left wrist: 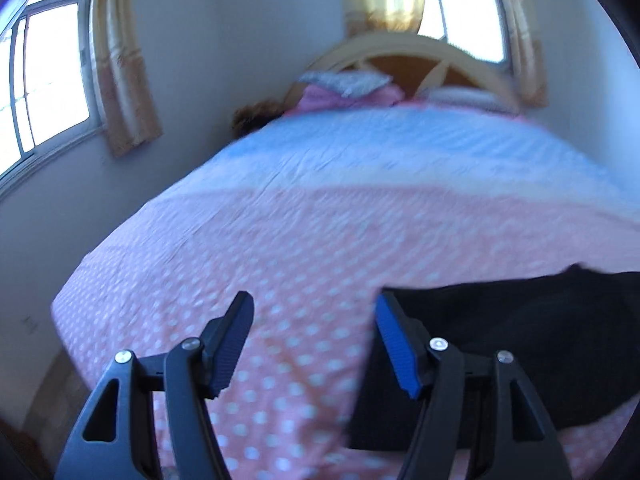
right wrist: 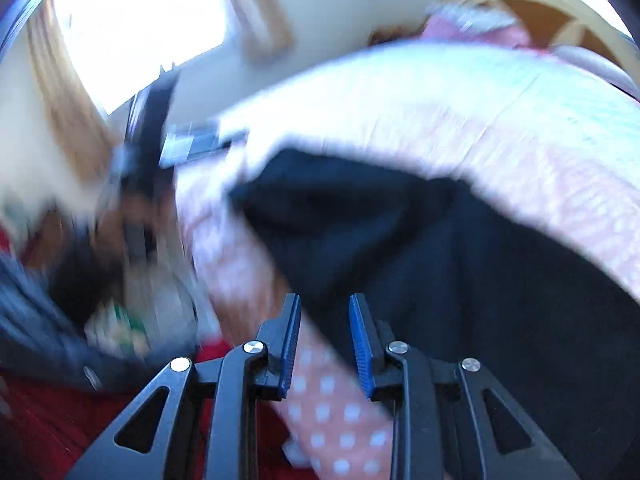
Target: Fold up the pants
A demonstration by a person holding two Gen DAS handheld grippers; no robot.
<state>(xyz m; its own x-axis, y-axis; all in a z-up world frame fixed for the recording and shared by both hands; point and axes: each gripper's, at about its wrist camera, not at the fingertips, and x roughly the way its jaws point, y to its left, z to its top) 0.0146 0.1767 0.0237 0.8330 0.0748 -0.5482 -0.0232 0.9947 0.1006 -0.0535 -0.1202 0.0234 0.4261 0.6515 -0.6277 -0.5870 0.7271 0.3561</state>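
The black pants (left wrist: 520,340) lie folded on the pink, white-dotted bedspread (left wrist: 304,248) near the bed's front edge, at the lower right of the left wrist view. My left gripper (left wrist: 316,312) is open above bare bedspread just left of the pants, and its right finger overlaps their left edge. In the right wrist view the pants (right wrist: 400,240) fill the middle and right. My right gripper (right wrist: 325,312) hovers over their near left corner, its jaws a narrow gap apart with nothing pinched between them.
The bed runs back to a pale blue band (left wrist: 400,148), pillows (left wrist: 344,84) and a wooden headboard (left wrist: 400,52). Curtained windows (left wrist: 52,76) stand left and behind. Left of the bed's edge, a blurred dark shape (right wrist: 148,136) and clutter sit above red floor (right wrist: 60,420).
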